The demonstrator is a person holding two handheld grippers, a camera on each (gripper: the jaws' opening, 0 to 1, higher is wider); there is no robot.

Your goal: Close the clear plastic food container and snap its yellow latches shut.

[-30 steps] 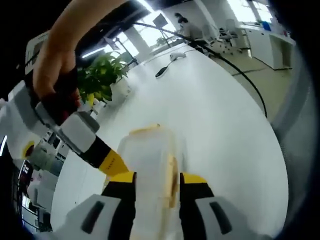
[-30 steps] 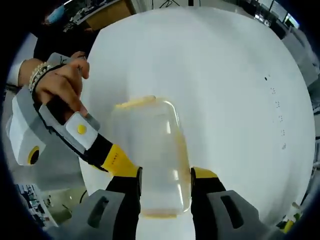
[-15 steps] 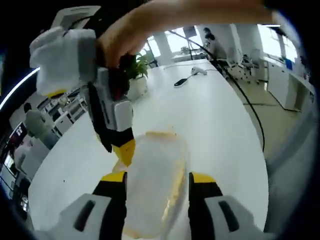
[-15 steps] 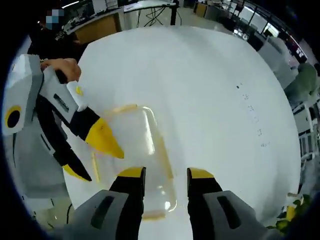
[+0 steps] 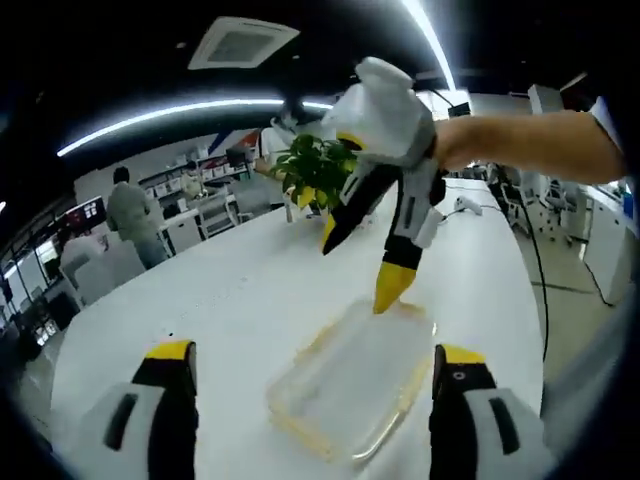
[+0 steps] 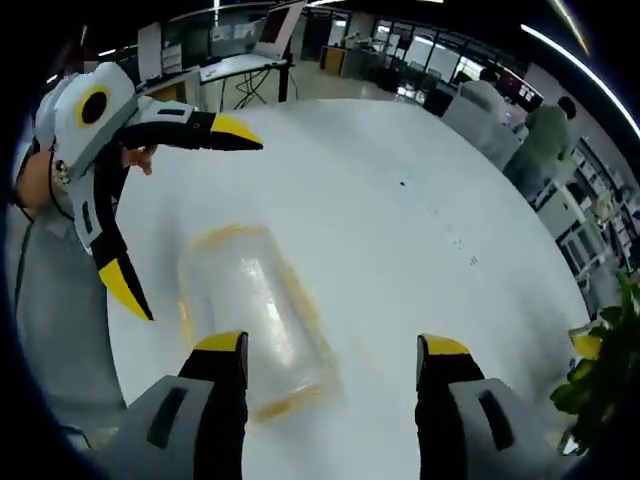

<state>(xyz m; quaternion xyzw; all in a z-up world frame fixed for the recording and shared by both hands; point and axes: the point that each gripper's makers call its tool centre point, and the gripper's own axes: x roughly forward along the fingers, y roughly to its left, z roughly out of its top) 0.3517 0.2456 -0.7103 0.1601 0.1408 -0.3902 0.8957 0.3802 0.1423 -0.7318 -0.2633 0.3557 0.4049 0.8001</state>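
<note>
Both grippers have now let go of the clear plastic food container [image 5: 350, 388] and have moved back from it. In the left gripper view the left gripper [image 5: 315, 375] stands with its jaws wide apart and nothing between them, whereas half a second ago they pressed the container's sides; in the right gripper view the right gripper [image 6: 332, 352] is equally spread and empty. The container lies flat on the white table [image 5: 230, 300], lid down, with yellow latches along its edges [image 6: 300, 300], just in front of both pairs of jaws. I think this means the pressing step is finished, but the blur does not let me tell if every latch is snapped. Farther away, a potted plant [image 5: 315, 172] stands at the table's end, and people sit at desks behind.
</note>
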